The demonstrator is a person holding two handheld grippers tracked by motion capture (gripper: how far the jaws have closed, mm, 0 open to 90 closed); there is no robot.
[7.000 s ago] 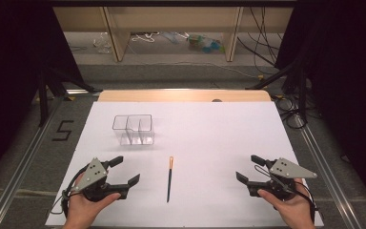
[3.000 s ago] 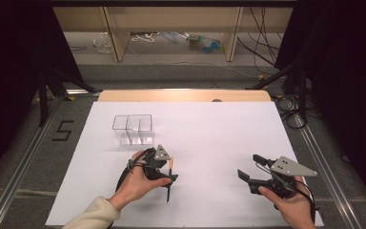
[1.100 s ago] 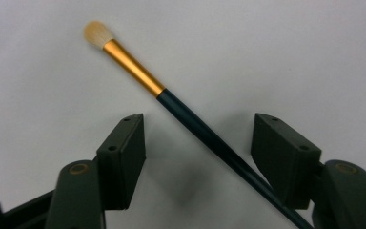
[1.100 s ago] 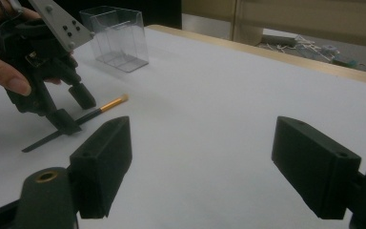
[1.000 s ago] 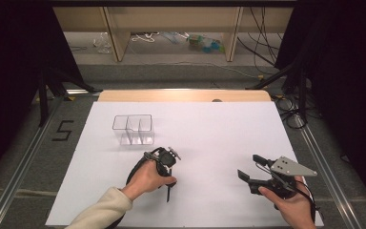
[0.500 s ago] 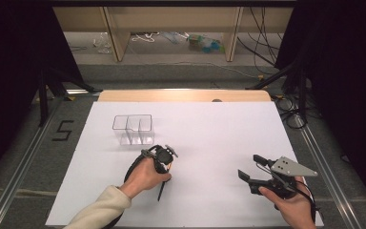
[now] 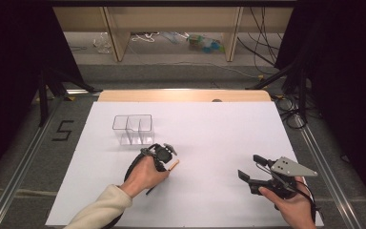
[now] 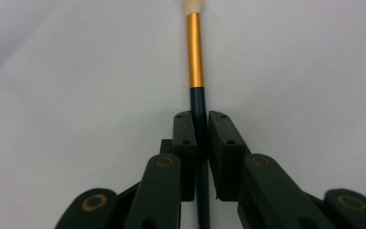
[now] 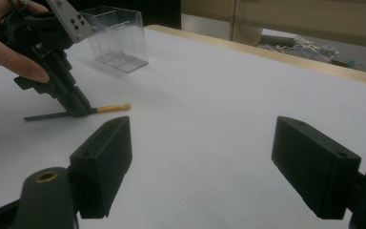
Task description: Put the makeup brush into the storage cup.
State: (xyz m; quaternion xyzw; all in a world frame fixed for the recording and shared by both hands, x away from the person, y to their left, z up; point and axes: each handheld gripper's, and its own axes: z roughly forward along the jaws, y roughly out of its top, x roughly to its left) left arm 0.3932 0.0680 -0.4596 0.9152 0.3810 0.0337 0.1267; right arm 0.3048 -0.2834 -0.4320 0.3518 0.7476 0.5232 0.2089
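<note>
While the person's left hand (image 7: 145, 174) is seen near the middle of the white table (image 7: 219, 129) in the high view, the left gripper (image 8: 200, 125) it carries is clamped on a thin brush (image 8: 198, 71). Its jaws have just been closing, and in the left gripper view both black pads are pressed against the dark handle, one on each side. Beyond the pads, a gold metal band and then a pale tip are seen, pointing away from the gripper over the bare white surface.

In the right gripper view the brush (image 9: 76, 112) is seen lying low and almost level, with the dark handle trailing out to the left of the clamped jaws and the gold band with its pale tip sticking out to the right. Whether it is touching the table cannot be told.

A clear plastic box (image 7: 133, 129) with an inner divider is stood on the table just beyond the left gripper (image 7: 167, 164), on the far left part of the sheet.

The right gripper (image 7: 250, 169) is held well apart, at the near right of the table, in the right hand (image 7: 290, 205). Its jaws are spread wide with nothing between them, as is shown plainly in its own view (image 9: 209, 162).
</note>
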